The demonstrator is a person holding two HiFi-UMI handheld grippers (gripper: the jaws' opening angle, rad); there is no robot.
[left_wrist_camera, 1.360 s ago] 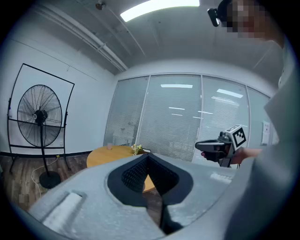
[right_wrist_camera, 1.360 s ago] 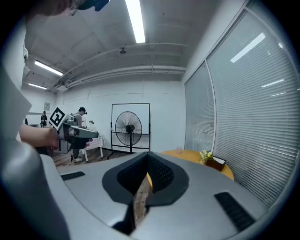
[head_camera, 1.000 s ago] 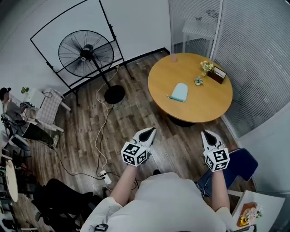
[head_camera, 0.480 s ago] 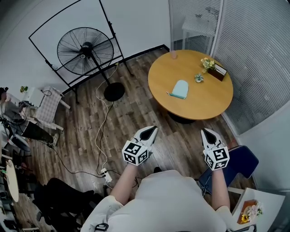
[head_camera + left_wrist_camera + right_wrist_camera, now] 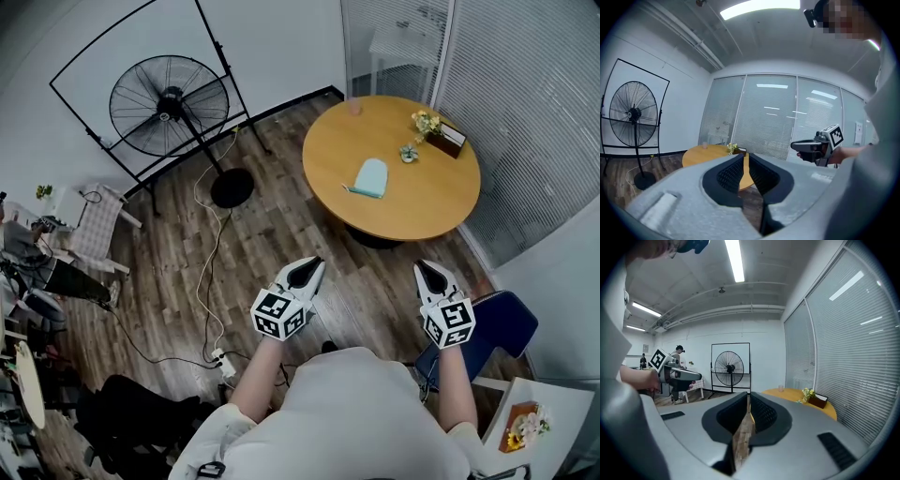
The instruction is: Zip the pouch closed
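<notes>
- Head view: the pale blue pouch point(image 5: 370, 178) lies flat on the round tabletop point(image 5: 422, 211), toward its 9 o'clock side, well apart from both grippers. The left gripper point(image 5: 306, 274) and right gripper point(image 5: 430, 277) are held over the wooden floor, pointing toward 12 o'clock. A small flower pot point(image 5: 410, 153) stands near the pouch, at its 2 o'clock.
- Left gripper view: jaws closed on nothing; the tabletop shows beyond the tips, the pouch too small to pick out.
- Right gripper view: jaws likewise pressed together and empty.
- Risk: the task has not begun. The pouch lies loose, so pulling the zip without pinning the pouch would likely drag it, perhaps into the flower pot.
</notes>
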